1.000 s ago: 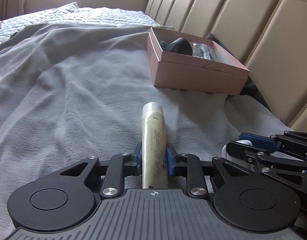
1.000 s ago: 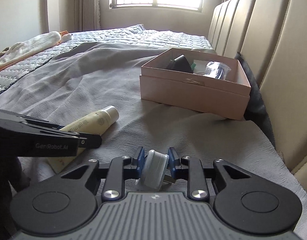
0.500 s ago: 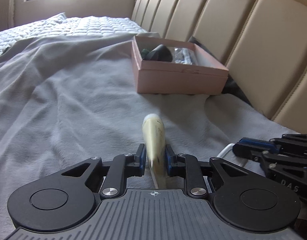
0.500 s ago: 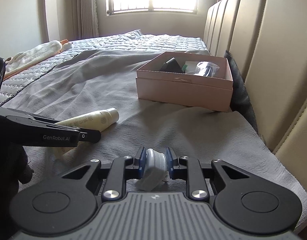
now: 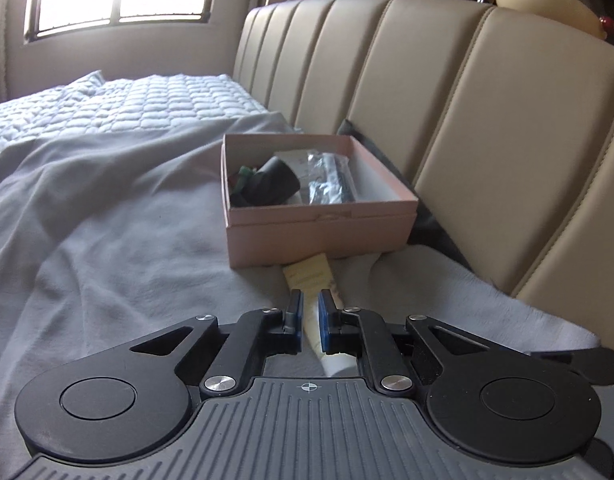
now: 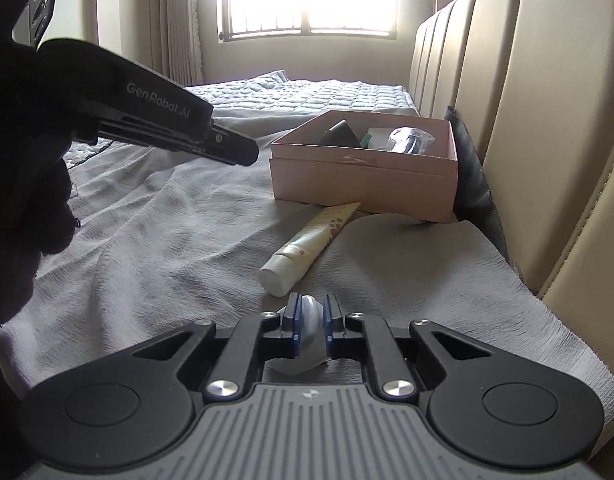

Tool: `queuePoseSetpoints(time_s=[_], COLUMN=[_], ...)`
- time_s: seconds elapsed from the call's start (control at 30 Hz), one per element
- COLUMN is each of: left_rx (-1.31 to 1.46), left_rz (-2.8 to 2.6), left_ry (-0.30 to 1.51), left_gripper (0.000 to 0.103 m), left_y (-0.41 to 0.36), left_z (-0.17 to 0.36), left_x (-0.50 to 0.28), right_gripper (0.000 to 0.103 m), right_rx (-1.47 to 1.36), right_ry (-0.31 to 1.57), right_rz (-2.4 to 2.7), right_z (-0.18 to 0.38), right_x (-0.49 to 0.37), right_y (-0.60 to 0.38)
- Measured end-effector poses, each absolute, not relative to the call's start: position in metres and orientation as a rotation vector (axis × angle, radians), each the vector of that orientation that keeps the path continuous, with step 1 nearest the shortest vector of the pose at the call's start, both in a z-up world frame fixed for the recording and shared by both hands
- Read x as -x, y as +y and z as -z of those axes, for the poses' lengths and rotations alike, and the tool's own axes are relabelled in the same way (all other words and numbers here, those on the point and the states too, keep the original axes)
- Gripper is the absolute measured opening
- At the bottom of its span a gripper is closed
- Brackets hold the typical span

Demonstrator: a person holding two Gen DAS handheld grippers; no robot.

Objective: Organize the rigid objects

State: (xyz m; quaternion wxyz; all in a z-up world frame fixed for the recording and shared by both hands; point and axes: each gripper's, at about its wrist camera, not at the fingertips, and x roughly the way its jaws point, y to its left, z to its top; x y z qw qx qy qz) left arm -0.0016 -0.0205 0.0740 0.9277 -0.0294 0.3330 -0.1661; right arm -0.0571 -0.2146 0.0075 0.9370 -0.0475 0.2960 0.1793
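The left gripper is hanging in the air at the left of the scene, above the grey blanket, gripped by a dark-gloved hand. Its jaws have just been closing and are now sitting pressed almost together with nothing pinched. In its own wrist view the cream tube is only showing through the slit between the pads. The right wrist view shows that tube lying flat on the blanket, white cap toward the near side, crimped end reaching the foot of the pink box.

The right gripper is sitting low over the near blanket. Its jaws have just been closing and are pinching a small white round object between the blue pads.

The box is standing open farther off, beside the beige padded headboard on the right, and is holding a dark object and a clear plastic packet.
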Motion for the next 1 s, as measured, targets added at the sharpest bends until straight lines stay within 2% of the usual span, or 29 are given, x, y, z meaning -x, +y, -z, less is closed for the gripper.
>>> queuePoseSetpoints(time_s=[0.23, 0.53, 0.83, 0.87, 0.9, 1.0], left_rx=[0.125, 0.129, 0.081, 0.059, 0.039, -0.02], left_rz=[0.314, 0.267, 0.293, 0.291, 0.283, 0.248], left_ry=[0.788, 0.753, 0.886, 0.887, 0.882, 0.923], left_gripper=[0.011, 0.013, 0.018, 0.025, 0.038, 0.047], left_y=[0.003, 0.012, -0.06, -0.068, -0.074, -0.086], left_z=[-0.048, -0.06, -0.044, -0.039, -0.035, -0.023], left_x=[-0.003, 0.0, -0.054, -0.06, -0.065, -0.075], right_gripper=[0.012, 0.012, 0.016, 0.016, 0.016, 0.02], right_rx=[0.126, 0.098, 0.116, 0.117, 0.117, 0.118], right_ry=[0.574, 0.549, 0.545, 0.545, 0.546, 0.555], right_rz=[-0.355, -0.361, -0.352, -0.352, -0.353, -0.361], right_z=[-0.005, 0.001, 0.004, 0.004, 0.004, 0.005], right_x=[0.062, 0.076, 0.076, 0.077, 0.078, 0.082], right_y=[-0.209, -0.218, -0.214, -0.215, -0.216, -0.219])
